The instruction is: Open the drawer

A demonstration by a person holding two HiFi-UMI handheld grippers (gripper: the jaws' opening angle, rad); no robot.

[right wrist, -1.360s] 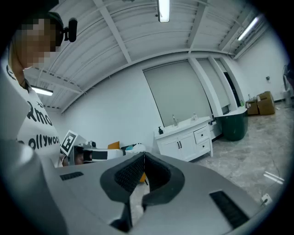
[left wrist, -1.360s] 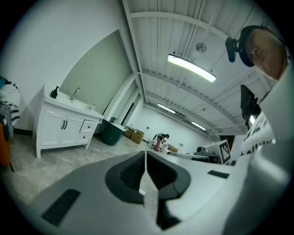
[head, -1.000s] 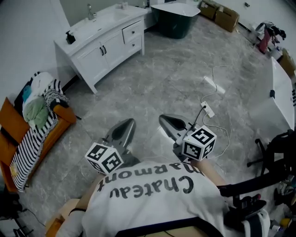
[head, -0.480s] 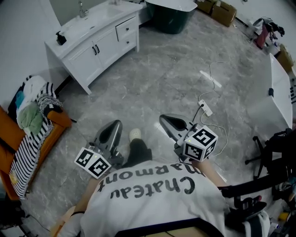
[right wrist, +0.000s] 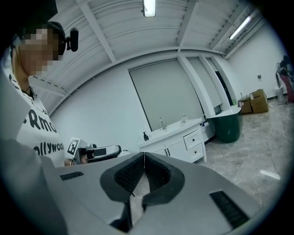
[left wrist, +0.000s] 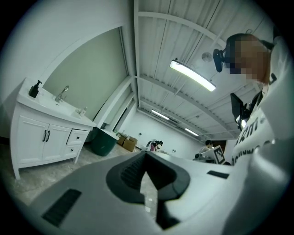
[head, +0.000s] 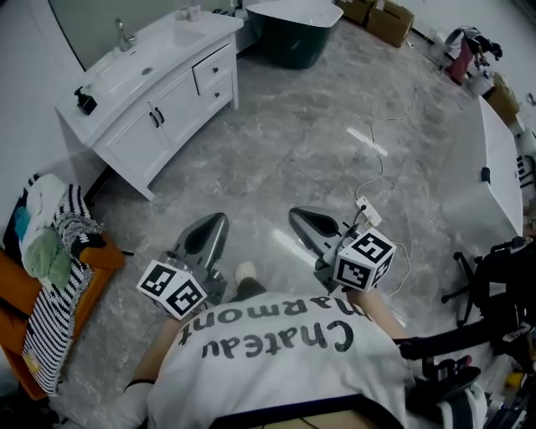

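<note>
A white vanity cabinet (head: 146, 100) stands against the wall at the upper left of the head view. Its two shut drawers (head: 214, 77) are stacked at its right end, beside two cabinet doors. The left gripper view shows the drawers (left wrist: 76, 137) low at the left, and the right gripper view shows the drawers (right wrist: 192, 140) right of centre. My left gripper (head: 214, 221) and right gripper (head: 300, 216) hang side by side over the grey floor, well short of the cabinet. Both point roughly level. Each has its jaws shut with nothing between them.
A dark green tub (head: 293, 29) sits beyond the vanity, with cardboard boxes (head: 377, 17) behind it. A power strip and cable (head: 368, 209) lie on the floor by my right gripper. An orange chair piled with clothes (head: 46, 260) is at the left, a white table (head: 494, 167) at the right.
The vanity has slid left and down in the head view as both grippers are carried forward across the floor. Both jaws stay shut.
</note>
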